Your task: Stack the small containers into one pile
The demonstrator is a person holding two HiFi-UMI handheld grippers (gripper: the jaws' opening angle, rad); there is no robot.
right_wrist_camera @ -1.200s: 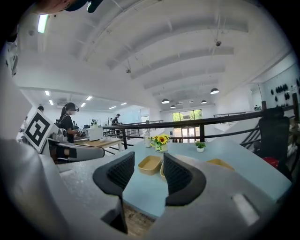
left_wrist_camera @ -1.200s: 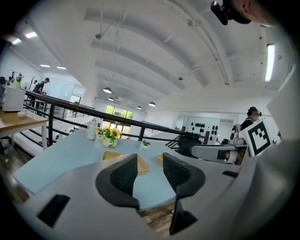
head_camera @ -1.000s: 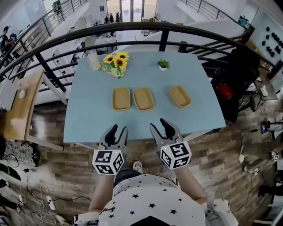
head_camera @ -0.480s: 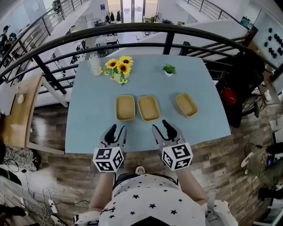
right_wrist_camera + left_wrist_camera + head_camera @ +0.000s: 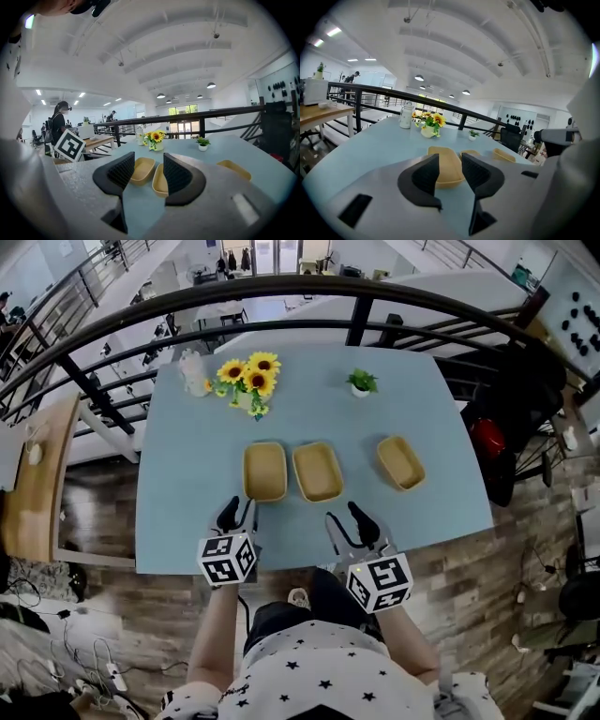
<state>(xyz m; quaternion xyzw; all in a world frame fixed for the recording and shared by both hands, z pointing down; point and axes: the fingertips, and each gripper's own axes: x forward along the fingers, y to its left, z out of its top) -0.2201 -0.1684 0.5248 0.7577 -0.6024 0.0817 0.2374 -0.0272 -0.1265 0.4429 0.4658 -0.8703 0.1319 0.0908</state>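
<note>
Three shallow tan containers lie in a row on the light blue table point(image 5: 187, 484): the left one point(image 5: 264, 472), the middle one point(image 5: 318, 472) beside it, and the right one point(image 5: 400, 463) apart and turned at an angle. My left gripper point(image 5: 236, 514) hovers over the table's near edge, just short of the left container point(image 5: 445, 169). Its jaws are closing with nothing between them. My right gripper point(image 5: 349, 518) is open and empty, near the front edge. It looks toward the left container point(image 5: 142, 169) and the middle container point(image 5: 159, 180).
At the table's far side stand a vase of sunflowers point(image 5: 246, 381), a white jar point(image 5: 192, 371) and a small potted plant point(image 5: 361, 382). A black railing point(image 5: 356, 324) runs behind the table. A black chair with a red item point(image 5: 487, 427) stands at the right.
Both grippers have come forward over the table's near edge. The left one now sits closer to the left container. The containers have not moved.
</note>
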